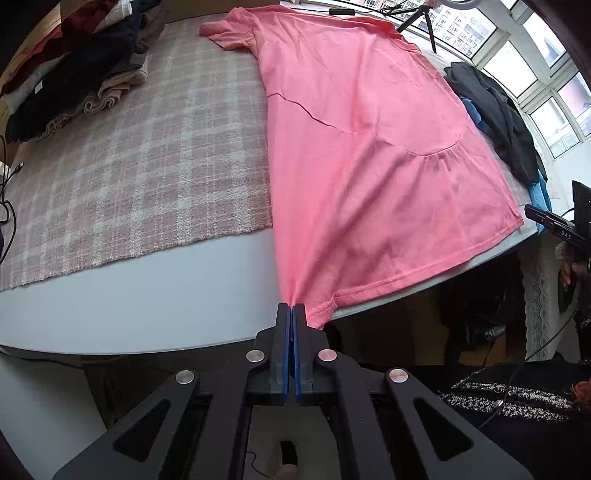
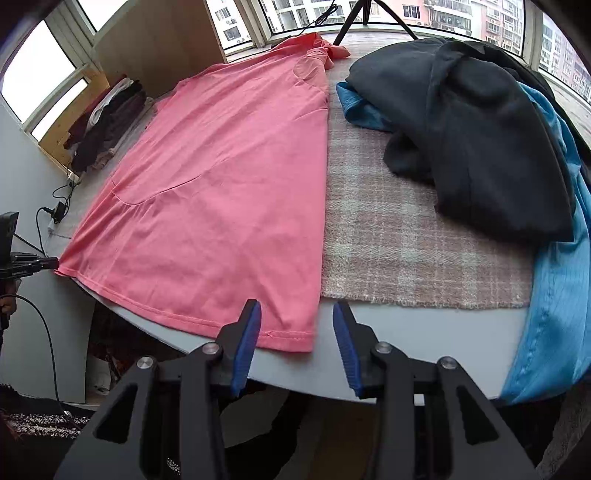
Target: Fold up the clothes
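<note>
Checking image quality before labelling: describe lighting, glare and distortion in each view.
Left wrist view: even daylight, blown-out windows, fisheye bending the table edge, pink shirt sharp. Right wrist view: same barrel curve, overexposed panes, dark garment losing detail.

A pink-and-white plaid blanket (image 1: pixel 140 162) covers most of my grey table (image 1: pixel 147 295), stopping short of its near edge. A black tripod (image 1: pixel 421 18) stands at the far edge, by the windows (image 2: pixel 295 14). A wooden cabinet (image 2: pixel 159 40) stands beyond the far left corner.
</note>
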The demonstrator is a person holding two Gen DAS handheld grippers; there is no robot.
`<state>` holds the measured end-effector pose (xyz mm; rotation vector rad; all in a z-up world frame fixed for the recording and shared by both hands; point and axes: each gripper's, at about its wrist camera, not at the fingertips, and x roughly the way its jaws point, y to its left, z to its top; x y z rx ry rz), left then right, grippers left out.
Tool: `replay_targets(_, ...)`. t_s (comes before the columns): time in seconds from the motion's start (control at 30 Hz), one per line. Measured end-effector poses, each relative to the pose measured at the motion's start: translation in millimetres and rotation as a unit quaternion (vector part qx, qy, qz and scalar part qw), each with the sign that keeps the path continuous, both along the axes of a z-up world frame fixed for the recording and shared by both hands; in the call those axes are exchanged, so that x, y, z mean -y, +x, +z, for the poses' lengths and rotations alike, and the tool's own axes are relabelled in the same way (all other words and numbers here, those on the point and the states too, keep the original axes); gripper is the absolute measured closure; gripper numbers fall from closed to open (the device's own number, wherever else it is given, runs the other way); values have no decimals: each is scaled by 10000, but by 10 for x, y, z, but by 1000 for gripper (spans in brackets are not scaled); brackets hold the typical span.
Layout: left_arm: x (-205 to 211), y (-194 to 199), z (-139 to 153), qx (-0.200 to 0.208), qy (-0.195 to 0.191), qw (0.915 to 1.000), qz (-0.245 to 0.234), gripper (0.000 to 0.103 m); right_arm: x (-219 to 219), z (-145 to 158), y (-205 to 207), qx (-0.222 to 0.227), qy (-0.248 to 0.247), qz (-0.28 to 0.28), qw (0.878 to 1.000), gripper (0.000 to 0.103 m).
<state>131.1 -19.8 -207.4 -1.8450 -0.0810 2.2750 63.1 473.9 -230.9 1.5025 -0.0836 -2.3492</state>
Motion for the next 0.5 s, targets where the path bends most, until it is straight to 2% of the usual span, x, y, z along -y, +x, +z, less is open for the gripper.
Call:
replay_targets(0.17,-103,-33,-69,53,30,9999,-87,102,197,-109,-29,69,495,345,9982,63)
replay_targets(0.2,-111,-35,-77,60,34,9999,-100,102,209,-150,-36,101,605,382,9974,67)
replay_targets(0.3,-134,-34,-78,62,37,9999,-155,102,205,-221,-51,252,640,434,9967,100)
replay_targets(0.33,-134,-32,-76,62,40,9998,-160,102,183,-222,-60,290,583,425,9970,101)
replay_targets(0.43,-149,-34,-33,23,8,9999,-126,102,12,-82,-73,399,-144,294,9987,101)
replay_targets(0.5,-183,-16,52,-90,83,9998,-148,102,-285,142,-53,293,-862,-41,9958,101)
